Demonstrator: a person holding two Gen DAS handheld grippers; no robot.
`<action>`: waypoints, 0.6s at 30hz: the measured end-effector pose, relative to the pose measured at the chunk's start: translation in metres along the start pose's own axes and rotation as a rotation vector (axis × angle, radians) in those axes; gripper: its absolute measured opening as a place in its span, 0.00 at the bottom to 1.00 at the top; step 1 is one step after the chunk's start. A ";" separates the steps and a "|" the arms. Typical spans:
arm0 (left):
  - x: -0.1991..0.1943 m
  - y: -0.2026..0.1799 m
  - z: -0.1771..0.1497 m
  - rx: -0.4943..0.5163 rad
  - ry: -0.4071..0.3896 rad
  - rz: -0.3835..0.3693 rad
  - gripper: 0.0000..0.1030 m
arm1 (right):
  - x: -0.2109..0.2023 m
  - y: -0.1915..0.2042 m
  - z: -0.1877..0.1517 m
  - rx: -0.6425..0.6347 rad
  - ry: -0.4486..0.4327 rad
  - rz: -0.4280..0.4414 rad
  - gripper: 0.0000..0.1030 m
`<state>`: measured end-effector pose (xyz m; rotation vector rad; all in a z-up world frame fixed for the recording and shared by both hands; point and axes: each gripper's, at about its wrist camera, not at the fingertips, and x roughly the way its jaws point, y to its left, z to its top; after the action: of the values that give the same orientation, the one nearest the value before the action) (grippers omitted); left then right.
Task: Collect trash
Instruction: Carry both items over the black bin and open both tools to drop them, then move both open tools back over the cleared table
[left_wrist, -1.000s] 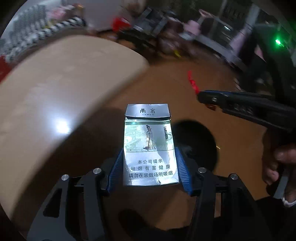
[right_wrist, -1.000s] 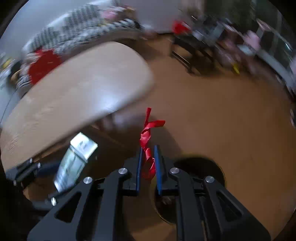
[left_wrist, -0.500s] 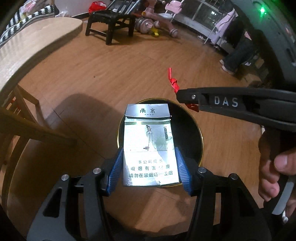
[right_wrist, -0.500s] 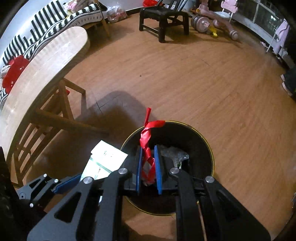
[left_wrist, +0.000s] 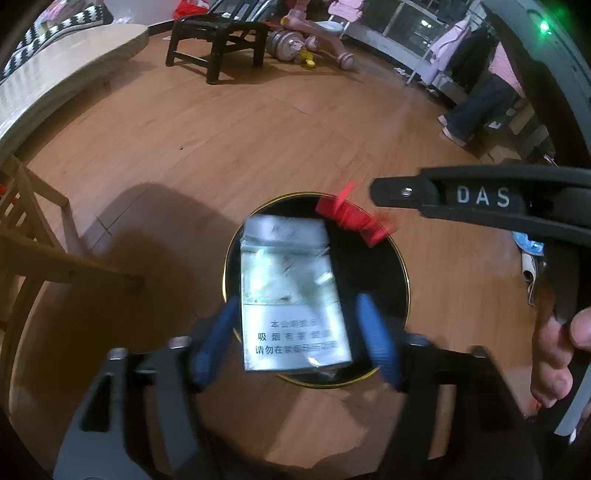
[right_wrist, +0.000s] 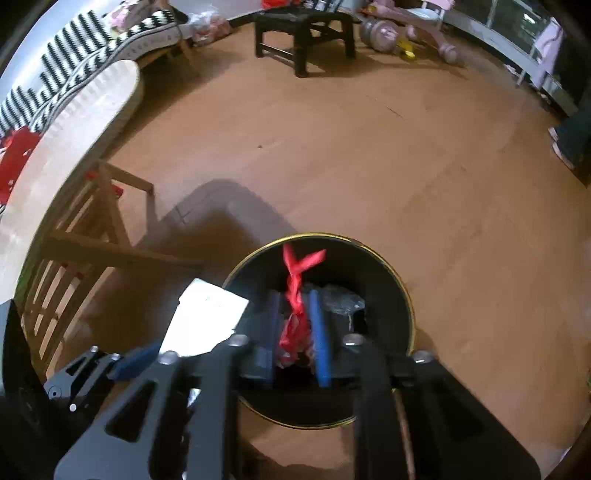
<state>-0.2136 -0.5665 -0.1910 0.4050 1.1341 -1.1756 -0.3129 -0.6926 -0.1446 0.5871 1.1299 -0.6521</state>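
Observation:
A silver cigarette pack (left_wrist: 291, 299) hangs between the blue pads of my left gripper (left_wrist: 295, 332), whose jaws stand wider than the pack; it is blurred and above a black bin with a gold rim (left_wrist: 400, 258). The pack also shows in the right wrist view (right_wrist: 207, 317). My right gripper (right_wrist: 294, 328) has its jaws parted around a red twisted wrapper (right_wrist: 295, 295), which is blurred, over the bin (right_wrist: 406, 295). The wrapper also shows in the left wrist view (left_wrist: 351, 219). Crumpled clear plastic (right_wrist: 341, 302) lies inside the bin.
The bin stands on a wooden floor. A light wooden table (right_wrist: 74, 122) with slatted legs (right_wrist: 85, 236) is at the left. A dark stool (left_wrist: 218, 40), pink toys (left_wrist: 310, 33) and a striped sofa (right_wrist: 74, 62) stand farther back.
Both grippers have come over the bin and their jaws have opened. The cigarette pack and the red wrapper are loose and blurred between the pads, slipping down toward the bin.

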 end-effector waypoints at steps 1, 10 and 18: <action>-0.001 0.000 -0.001 0.002 -0.007 -0.005 0.77 | -0.002 -0.002 0.001 0.008 -0.015 -0.003 0.67; -0.051 0.024 0.005 0.005 -0.071 0.007 0.88 | -0.033 0.029 0.011 -0.002 -0.131 0.033 0.76; -0.196 0.136 -0.012 -0.167 -0.298 0.189 0.94 | -0.107 0.159 0.027 -0.143 -0.397 0.172 0.93</action>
<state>-0.0914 -0.4029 -0.0672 0.1953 0.9054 -0.9321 -0.2108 -0.5856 -0.0194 0.4041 0.7375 -0.5068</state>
